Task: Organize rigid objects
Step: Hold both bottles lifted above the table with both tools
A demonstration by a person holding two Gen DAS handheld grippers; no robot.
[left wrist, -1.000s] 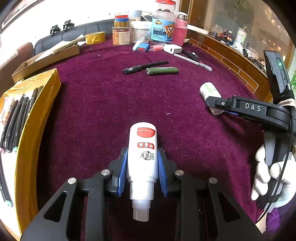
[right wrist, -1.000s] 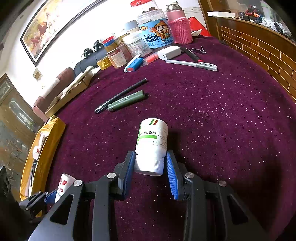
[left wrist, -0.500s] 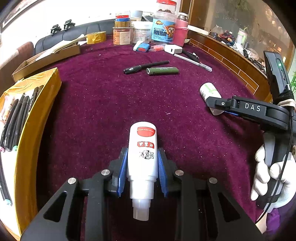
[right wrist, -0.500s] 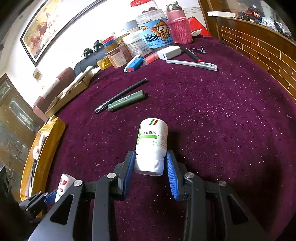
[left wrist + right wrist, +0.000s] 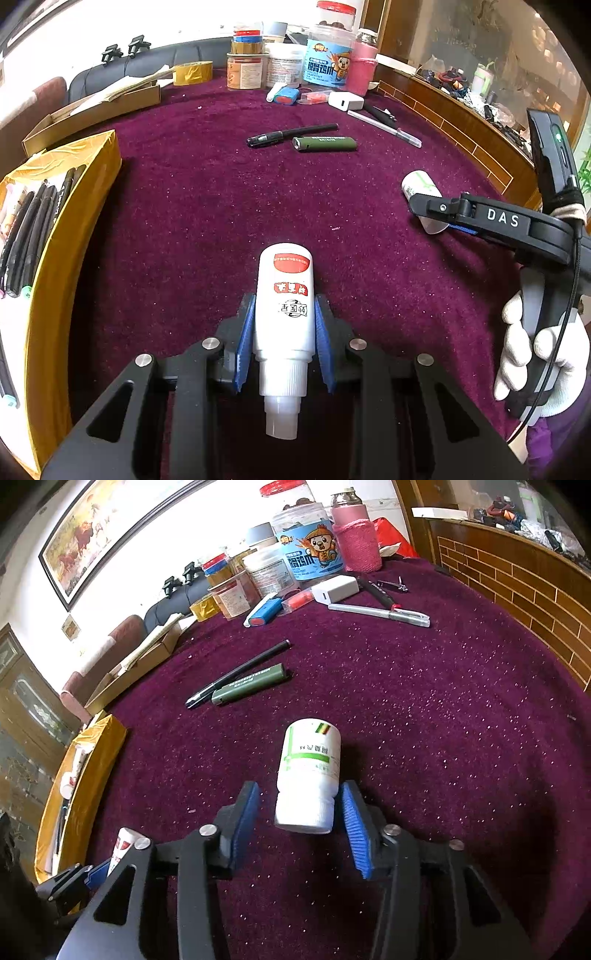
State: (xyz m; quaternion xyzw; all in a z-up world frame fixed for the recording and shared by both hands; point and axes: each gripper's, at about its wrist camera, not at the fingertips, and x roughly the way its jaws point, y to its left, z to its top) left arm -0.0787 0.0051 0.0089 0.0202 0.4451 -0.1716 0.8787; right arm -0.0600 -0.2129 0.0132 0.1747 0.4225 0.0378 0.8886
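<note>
My left gripper (image 5: 284,332) is shut on a white squeeze bottle with a red label (image 5: 286,295), its cap pointing back at the camera, just above the purple cloth (image 5: 207,221). A white pill bottle with a green label (image 5: 310,771) lies between the blue pads of my right gripper (image 5: 301,812), whose jaws are opening. The left pad stands clear of the bottle and the right pad is close against its cap. From the left wrist view the right gripper (image 5: 432,210) sits at the right, held by a white-gloved hand (image 5: 535,354), with the pill bottle (image 5: 419,184) at its tip.
A gold box of pens (image 5: 74,206) lines the left edge. A black pen (image 5: 291,134) and a green tube (image 5: 325,144) lie mid-table. Jars (image 5: 325,66), a white charger (image 5: 345,101), a silver pen (image 5: 384,129) and a cardboard box (image 5: 92,110) stand at the back.
The right gripper's jaws have spread apart, and a gap now shows between the left pad and the pill bottle. The left gripper and its bottle have not moved.
</note>
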